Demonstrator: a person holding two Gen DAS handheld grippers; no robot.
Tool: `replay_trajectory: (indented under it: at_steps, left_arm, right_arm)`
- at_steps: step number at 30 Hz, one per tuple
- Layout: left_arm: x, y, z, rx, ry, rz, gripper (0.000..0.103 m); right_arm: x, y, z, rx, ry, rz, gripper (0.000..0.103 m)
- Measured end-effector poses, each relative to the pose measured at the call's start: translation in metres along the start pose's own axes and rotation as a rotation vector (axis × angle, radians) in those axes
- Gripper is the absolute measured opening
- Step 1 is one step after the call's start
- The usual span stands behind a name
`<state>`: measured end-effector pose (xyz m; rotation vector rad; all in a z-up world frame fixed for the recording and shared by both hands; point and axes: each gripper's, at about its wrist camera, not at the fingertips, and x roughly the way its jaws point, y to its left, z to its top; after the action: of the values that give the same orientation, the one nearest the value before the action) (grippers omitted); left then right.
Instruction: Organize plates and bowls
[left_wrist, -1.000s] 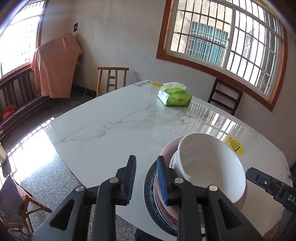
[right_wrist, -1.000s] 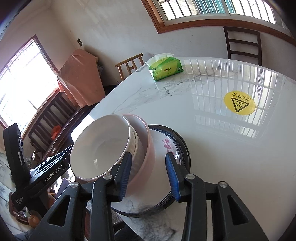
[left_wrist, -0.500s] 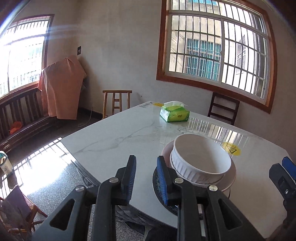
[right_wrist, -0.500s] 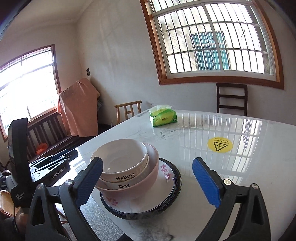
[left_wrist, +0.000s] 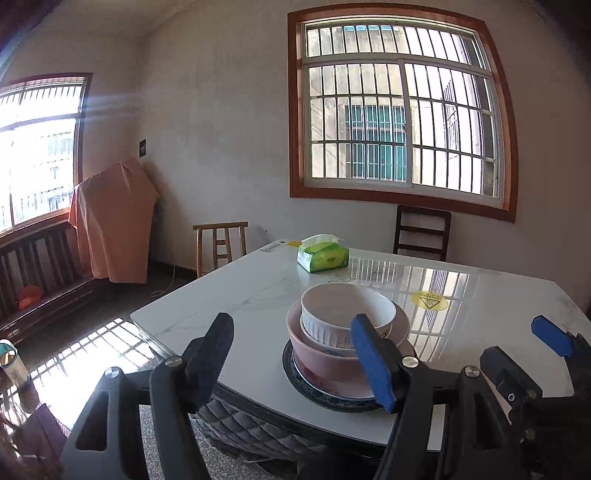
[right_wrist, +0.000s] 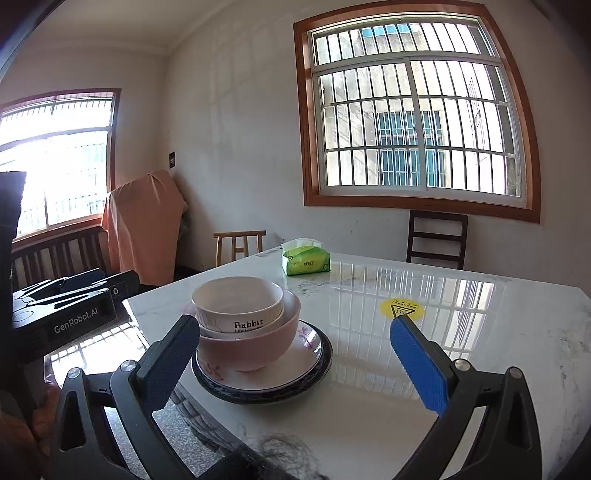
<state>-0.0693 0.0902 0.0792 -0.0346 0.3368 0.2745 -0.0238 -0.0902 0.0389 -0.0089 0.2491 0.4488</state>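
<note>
A white marble table (right_wrist: 369, 398) is spread ahead of and beneath both grippers, its near corner lying just in front of the left gripper (left_wrist: 295, 354). On that corner a stack is seen: a dark-rimmed plate (right_wrist: 317, 373) at the bottom, a white flowered plate (right_wrist: 299, 350) on it, a pink bowl (right_wrist: 251, 350) set in that, and a white bowl (right_wrist: 236, 306) lettered "Rabbit" nested on top. The stack is placed ahead and slightly left of centre for the right gripper (right_wrist: 295, 354), and ahead, between the fingers, for the left gripper. Neither gripper is touching the dishes; both are held back from the stack, above the table edge.

The fingers of the left gripper are spread apart with nothing between them. The fingers of the right gripper are spread wide, likewise holding nothing.

Farther ahead of both grippers, near the table's far edge, a green tissue pack (left_wrist: 323, 257) is set. To the right of the stack a yellow warning sticker (right_wrist: 402, 309) is stuck flat on the marble.
</note>
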Motion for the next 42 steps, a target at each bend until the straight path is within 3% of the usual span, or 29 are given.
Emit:
replay_trajectory:
  at_steps: [15, 42]
  left_arm:
    - [-0.005, -0.012, -0.018, -0.013, 0.107, -0.069, 0.081]
    - [-0.007, -0.003, -0.035, -0.001, 0.148, -0.089, 0.083]
  right_arm:
    - [-0.024, -0.001, -0.018, 0.016, -0.003, -0.046, 0.103]
    - [-0.033, 0.013, -0.026, 0.020, -0.003, -0.055, 0.103]
